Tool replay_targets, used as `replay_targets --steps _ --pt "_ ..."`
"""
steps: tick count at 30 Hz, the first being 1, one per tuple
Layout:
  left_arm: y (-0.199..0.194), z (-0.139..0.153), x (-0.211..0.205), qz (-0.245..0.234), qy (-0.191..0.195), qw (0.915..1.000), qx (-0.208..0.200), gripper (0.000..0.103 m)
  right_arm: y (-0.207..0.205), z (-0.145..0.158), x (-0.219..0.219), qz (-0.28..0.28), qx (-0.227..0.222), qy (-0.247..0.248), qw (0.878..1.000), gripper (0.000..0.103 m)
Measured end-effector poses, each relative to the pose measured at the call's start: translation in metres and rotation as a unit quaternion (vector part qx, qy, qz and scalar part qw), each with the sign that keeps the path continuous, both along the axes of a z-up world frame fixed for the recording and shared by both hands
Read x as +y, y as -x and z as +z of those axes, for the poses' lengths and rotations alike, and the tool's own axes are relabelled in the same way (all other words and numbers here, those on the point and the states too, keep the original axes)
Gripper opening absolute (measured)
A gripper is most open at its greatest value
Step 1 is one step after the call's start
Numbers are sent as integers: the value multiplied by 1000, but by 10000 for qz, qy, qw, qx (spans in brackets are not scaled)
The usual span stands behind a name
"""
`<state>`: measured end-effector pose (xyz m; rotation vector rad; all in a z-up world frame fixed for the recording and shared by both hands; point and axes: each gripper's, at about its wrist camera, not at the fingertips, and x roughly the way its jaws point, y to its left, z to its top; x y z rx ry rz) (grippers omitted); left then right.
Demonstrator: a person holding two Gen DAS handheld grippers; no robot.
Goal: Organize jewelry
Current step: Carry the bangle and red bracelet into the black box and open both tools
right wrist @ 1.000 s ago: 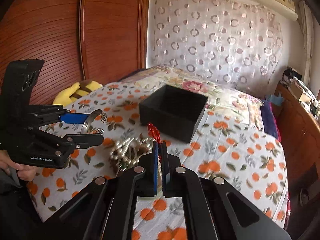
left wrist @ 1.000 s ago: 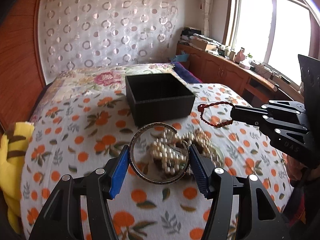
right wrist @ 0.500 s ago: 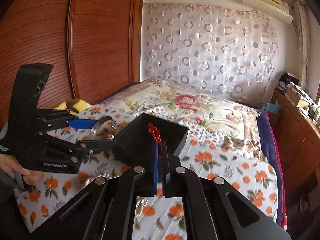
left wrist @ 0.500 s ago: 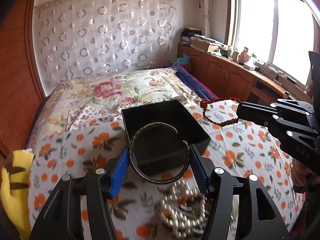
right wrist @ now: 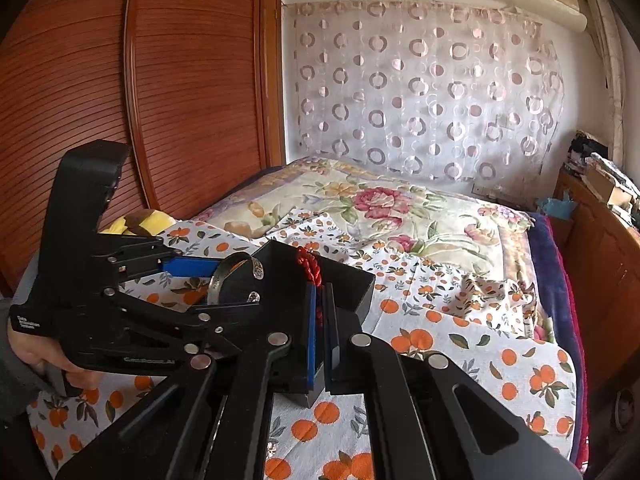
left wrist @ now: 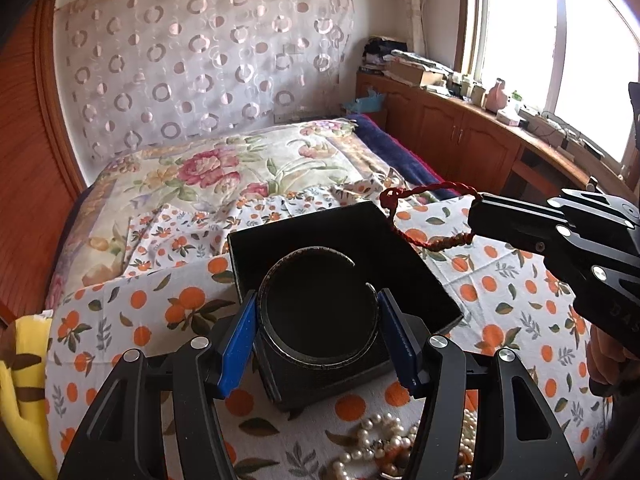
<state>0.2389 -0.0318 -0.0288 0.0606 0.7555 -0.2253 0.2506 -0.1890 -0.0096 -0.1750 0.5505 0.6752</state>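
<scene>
My left gripper (left wrist: pixel 317 310) is shut on an open metal bangle (left wrist: pixel 264 320) and holds it just above the open black box (left wrist: pixel 416 264) on the bed. The bangle also shows in the right wrist view (right wrist: pixel 224 276). My right gripper (right wrist: pixel 320 300) is shut on a red braided cord bracelet (right wrist: pixel 309 266); its loop (left wrist: pixel 404 216) hangs over the box's far right corner. A pile of pearl necklaces (left wrist: pixel 384 444) lies on the cloth in front of the box.
The bed has an orange-print cloth (left wrist: pixel 120 312) over a floral quilt (left wrist: pixel 224 168). A yellow plush toy (left wrist: pixel 20 376) lies at the left edge. A wooden wardrobe (right wrist: pixel 140 100) stands to the left, and wooden cabinets (left wrist: pixel 460 136) under the window to the right.
Both grippers moved forward from over the pearl pile to the box. The bangle now hangs over the box opening and the red bracelet is over its far corner.
</scene>
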Motion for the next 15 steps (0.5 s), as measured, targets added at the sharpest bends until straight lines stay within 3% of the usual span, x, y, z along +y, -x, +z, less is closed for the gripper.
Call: replay_targets --steps 3,15 --pt "-2 2 0 -15 107 9999 -54 62 0 -4 2 8 33 33 10000 3" --pt "29 10 34 183 320 9991 -221 66 -10 -15 20 18 109 403 9991 3"
